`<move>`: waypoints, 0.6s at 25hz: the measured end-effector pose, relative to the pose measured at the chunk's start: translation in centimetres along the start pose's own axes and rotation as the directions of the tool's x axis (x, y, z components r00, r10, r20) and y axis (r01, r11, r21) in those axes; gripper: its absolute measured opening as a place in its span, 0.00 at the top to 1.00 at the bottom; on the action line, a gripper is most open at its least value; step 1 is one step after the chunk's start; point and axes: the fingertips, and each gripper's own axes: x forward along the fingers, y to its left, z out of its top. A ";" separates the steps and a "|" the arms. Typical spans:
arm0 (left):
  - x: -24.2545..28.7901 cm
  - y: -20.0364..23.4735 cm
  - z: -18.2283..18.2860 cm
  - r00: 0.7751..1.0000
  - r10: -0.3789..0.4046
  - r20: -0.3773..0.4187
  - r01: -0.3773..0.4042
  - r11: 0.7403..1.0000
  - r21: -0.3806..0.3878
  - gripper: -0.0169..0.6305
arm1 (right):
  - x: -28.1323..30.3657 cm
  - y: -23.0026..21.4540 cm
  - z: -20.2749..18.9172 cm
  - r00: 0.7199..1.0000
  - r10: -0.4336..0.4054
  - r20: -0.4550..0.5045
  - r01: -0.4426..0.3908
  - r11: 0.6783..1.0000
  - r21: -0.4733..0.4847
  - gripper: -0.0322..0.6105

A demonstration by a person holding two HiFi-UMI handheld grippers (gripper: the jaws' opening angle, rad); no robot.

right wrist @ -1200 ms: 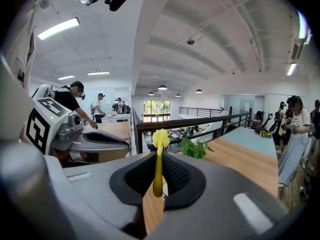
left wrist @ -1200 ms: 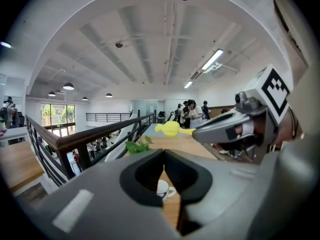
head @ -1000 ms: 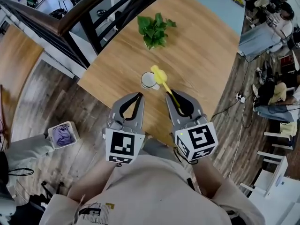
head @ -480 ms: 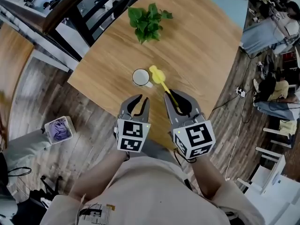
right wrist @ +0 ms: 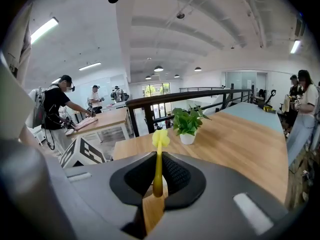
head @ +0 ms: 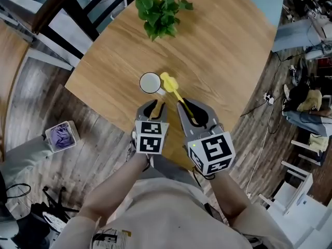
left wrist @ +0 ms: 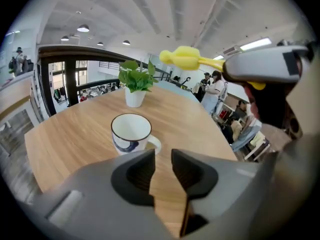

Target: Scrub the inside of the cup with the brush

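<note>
The mug (head: 150, 82) stands on the table (head: 223, 45) straight ahead of the left gripper (head: 155, 106), whose empty jaws have just been opening, while the right gripper (head: 188, 108) clamps the yellow brush (head: 169, 81), its head just beside the rim.

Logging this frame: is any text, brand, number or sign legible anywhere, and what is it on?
No legible words or numbers anywhere.
Left marker cube: black-and-white square code only, no characters.
Right marker cube: also a square code, no characters.
Cup: blue pattern on its side, no lettering visible.
Shirt print: dark and yellow print, too small to read.
</note>
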 end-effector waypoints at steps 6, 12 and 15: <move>3.0 0.7 -1.0 0.998 0.019 -0.060 -0.020 1.000 -0.007 0.82 | 1.9 -0.9 -1.2 0.998 0.048 -0.030 -0.046 0.998 0.040 0.90; 4.7 0.4 -0.9 0.999 -0.002 -0.047 0.002 1.000 0.010 0.82 | 3.4 -1.7 -2.0 0.997 0.075 -0.036 -0.072 0.993 0.093 0.90; 5.3 0.2 -0.5 1.000 -0.017 -0.025 0.017 1.000 0.004 0.82 | 3.8 -2.1 -2.4 0.996 0.079 -0.047 -0.074 0.993 0.095 0.90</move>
